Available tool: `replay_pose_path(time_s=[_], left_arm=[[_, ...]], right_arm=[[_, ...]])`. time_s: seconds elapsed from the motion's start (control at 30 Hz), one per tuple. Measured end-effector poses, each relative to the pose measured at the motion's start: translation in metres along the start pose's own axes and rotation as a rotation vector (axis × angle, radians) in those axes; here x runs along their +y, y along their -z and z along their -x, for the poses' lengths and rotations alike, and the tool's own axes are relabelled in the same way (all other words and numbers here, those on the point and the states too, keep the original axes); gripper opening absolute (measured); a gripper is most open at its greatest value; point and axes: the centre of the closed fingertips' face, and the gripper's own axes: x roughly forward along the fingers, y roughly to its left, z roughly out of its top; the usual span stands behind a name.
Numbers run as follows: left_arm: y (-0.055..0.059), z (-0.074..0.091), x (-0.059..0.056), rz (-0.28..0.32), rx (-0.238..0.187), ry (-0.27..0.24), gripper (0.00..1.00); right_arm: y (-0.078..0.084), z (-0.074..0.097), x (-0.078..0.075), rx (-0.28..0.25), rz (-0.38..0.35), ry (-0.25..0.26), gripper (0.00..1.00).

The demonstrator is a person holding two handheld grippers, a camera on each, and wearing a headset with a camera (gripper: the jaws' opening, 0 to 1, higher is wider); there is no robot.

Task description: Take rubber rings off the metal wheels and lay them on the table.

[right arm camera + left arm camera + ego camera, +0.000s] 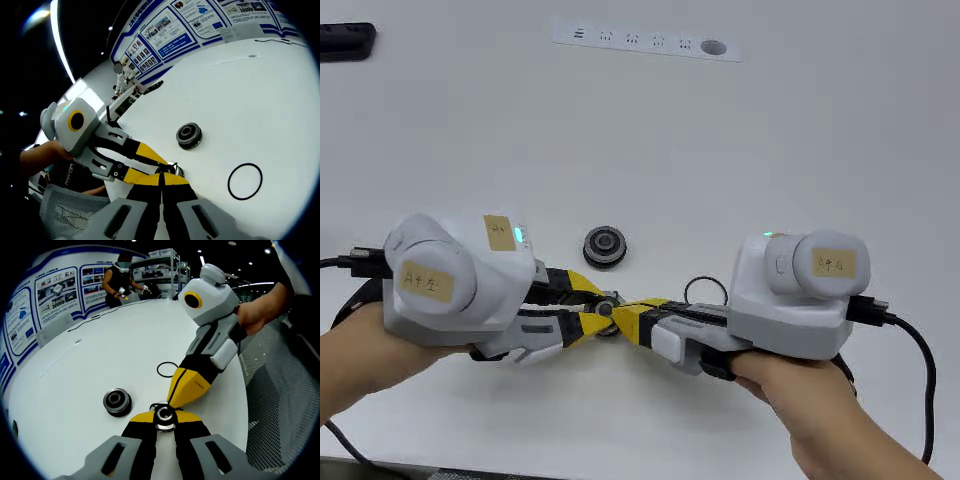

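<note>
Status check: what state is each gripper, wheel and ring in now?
Left gripper: shut on small silver metal wheel.
Right gripper: shut, tips against that wheel's rim.
Second metal wheel with black rubber ring: flat on the white table, ring still on.
Loose black rubber ring: off, lying flat on table.

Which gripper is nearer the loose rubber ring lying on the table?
Right. The right gripper lies just beside the loose ring; the left gripper holds the wheel farther off.
</note>
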Motion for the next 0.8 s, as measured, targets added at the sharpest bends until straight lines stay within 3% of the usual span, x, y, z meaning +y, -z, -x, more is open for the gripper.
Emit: replay_pose_path(time_s=[0.03,0.1,0.8], left_arm=[[0.0000,0.0000,0.0000,-0.001,0.000,0.000,0.13],[0.0000,0.0001,0.0000,-0.002,0.000,-0.001,0.13],[0.0002,-0.0006,0.0011,0.018,0.006,-0.017,0.13]], right_arm=[[-0.0034,-0.0013,0.0062,-0.010,-0.004,-0.018,0.01],[-0.0007,-0.0034,0.0053,0.021,0.044,0.007,0.01],[-0.0037,0.0012,-0.0020,-0.001,-0.094,0.022,0.01]])
